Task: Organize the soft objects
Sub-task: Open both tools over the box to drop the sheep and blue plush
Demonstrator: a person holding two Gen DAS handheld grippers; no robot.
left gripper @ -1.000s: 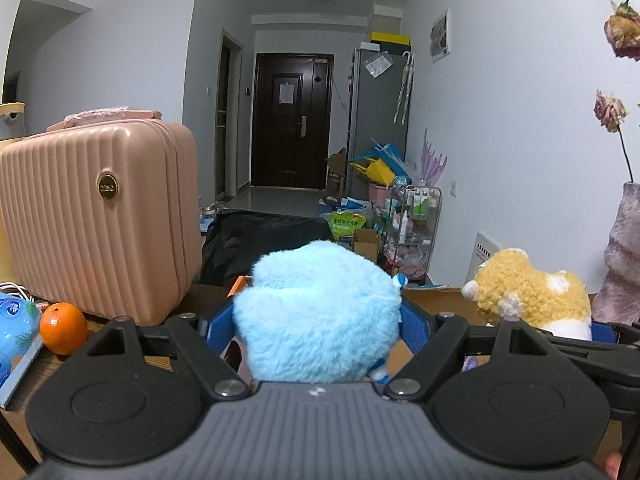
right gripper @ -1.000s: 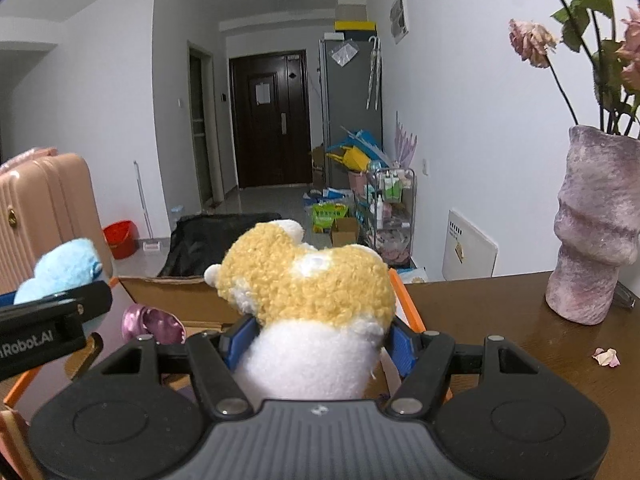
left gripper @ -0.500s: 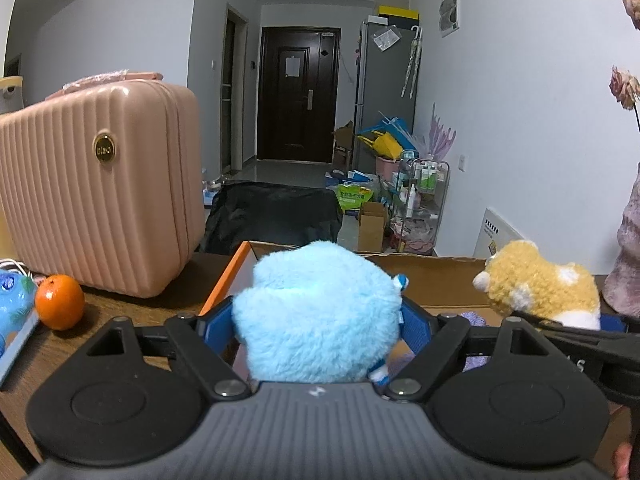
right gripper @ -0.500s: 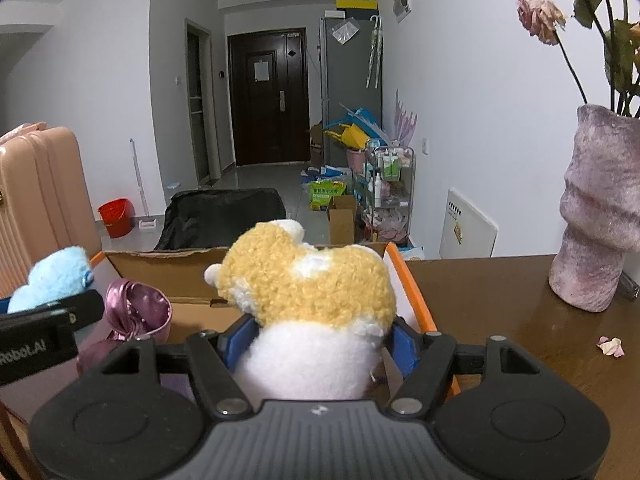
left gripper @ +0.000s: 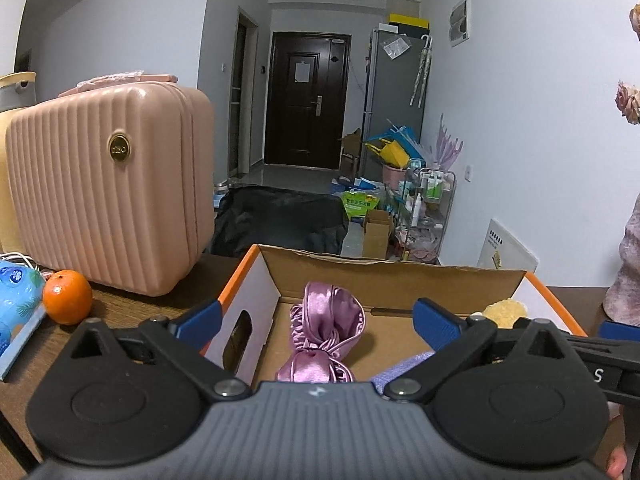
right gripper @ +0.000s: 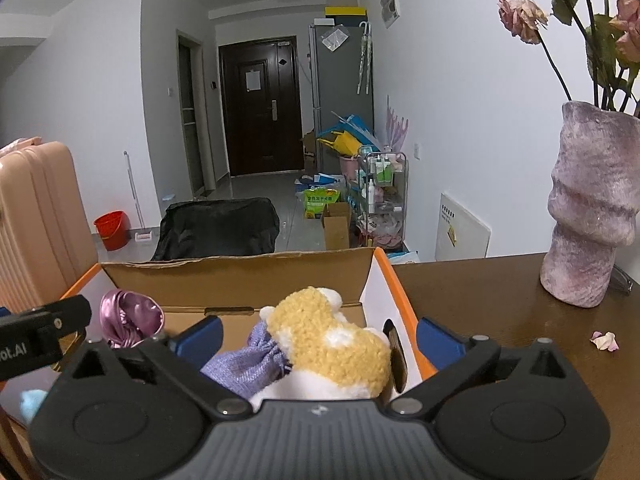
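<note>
Your left gripper (left gripper: 316, 322) hangs over the open orange-edged cardboard box (left gripper: 392, 276) on the dark wooden bench (left gripper: 120, 308), its blue-padded fingers (left gripper: 198, 320) spreading apart and already wide, with nothing pressed between them. Below that gap, on the box floor, lies the shiny pink satin pouch (left gripper: 324, 336), gathered and crumpled, toward the box's left wall. A pale lilac knitted cloth (left gripper: 400, 370) shows just right of it, close to your near edge of the box.

Your right gripper (right gripper: 318, 336) sits over the box's right end, and its fingers (right gripper: 438, 340) are also opening and stand wide. The yellow and white curly plush toy (right gripper: 336, 348) lies inside the box between them, but neither pad presses on it; it rests partly on the lilac knitted cloth, close against the box's right wall. From the left camera only its yellow top shows, in the box's right corner.

A scrap of light blue fluffy plush (right gripper: 30, 402) peeps out at the lower left of the right camera's view, under your left gripper; whether it lies inside the box you cannot tell from here.

Left of the box stands the ribbed pink hard-shell suitcase (left gripper: 108, 196), with a round orange fruit (left gripper: 67, 298) in front of it. Right of the box, well apart, stands the mauve textured vase of dried roses (right gripper: 588, 216), and a fallen petal (right gripper: 605, 340) lies on the bench near its base.
</note>
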